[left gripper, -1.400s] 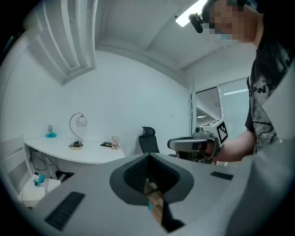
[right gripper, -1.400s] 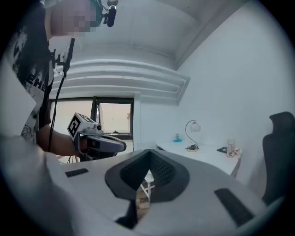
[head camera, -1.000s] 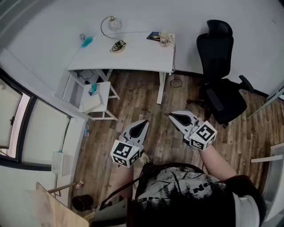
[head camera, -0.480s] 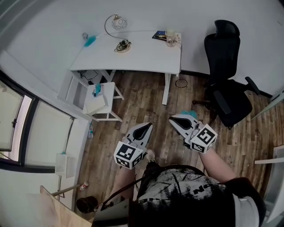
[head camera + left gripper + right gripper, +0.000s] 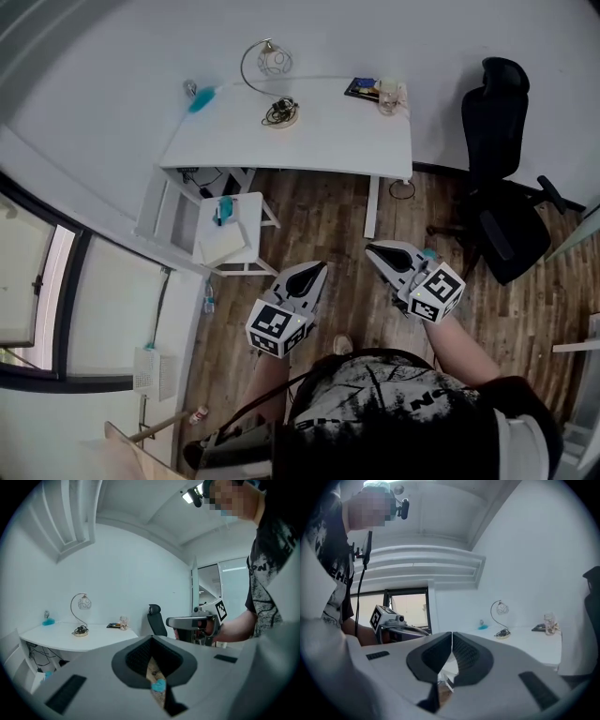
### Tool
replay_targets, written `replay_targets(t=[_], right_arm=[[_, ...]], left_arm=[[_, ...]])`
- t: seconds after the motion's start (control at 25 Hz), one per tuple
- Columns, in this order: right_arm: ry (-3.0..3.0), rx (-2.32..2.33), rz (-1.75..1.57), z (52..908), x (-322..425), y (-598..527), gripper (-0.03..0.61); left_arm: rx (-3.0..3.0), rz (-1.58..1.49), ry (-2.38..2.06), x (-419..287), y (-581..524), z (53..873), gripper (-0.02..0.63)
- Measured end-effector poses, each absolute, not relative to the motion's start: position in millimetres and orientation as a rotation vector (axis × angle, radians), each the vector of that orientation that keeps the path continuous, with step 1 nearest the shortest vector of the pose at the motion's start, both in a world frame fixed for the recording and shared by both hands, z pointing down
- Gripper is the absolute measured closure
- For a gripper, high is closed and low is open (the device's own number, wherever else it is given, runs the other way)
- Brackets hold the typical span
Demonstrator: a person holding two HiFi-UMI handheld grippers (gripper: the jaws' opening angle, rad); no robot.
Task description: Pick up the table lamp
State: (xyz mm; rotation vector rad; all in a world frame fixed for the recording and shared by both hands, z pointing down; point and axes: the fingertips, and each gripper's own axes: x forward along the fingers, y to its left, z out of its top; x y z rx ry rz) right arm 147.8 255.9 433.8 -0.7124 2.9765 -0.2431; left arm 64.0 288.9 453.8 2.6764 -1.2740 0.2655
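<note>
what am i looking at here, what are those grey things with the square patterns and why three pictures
There is no robot here: a person holds a hand-held tool in each hand. The left gripper and right gripper each have two jaws and a cube with square markers. The wide picture comes from a camera on the person's head, looking down. The other two come from cameras riding on each gripper, looking along its jaws. Both pairs of jaws are shut and hold nothing. Ahead, the white desk carries the table lamp and a glass jar. A black office chair stands beside it.
</note>
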Motion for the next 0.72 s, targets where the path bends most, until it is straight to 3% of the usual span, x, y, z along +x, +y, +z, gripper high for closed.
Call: replay_targets(t=[0.32, 0.72], right_arm=[[2.979, -0.781, -0.217, 442.2, 91.4, 222.0, 0.558], [3.012, -0.839, -0.232, 457.2, 73.5, 179.6, 0.558]], left_arm=[[2.707, 0.235, -1.226, 4.9, 254.3, 452.5, 0.6], [2.704, 0.21, -1.175, -20.2, 219.0, 466.8, 0.6]])
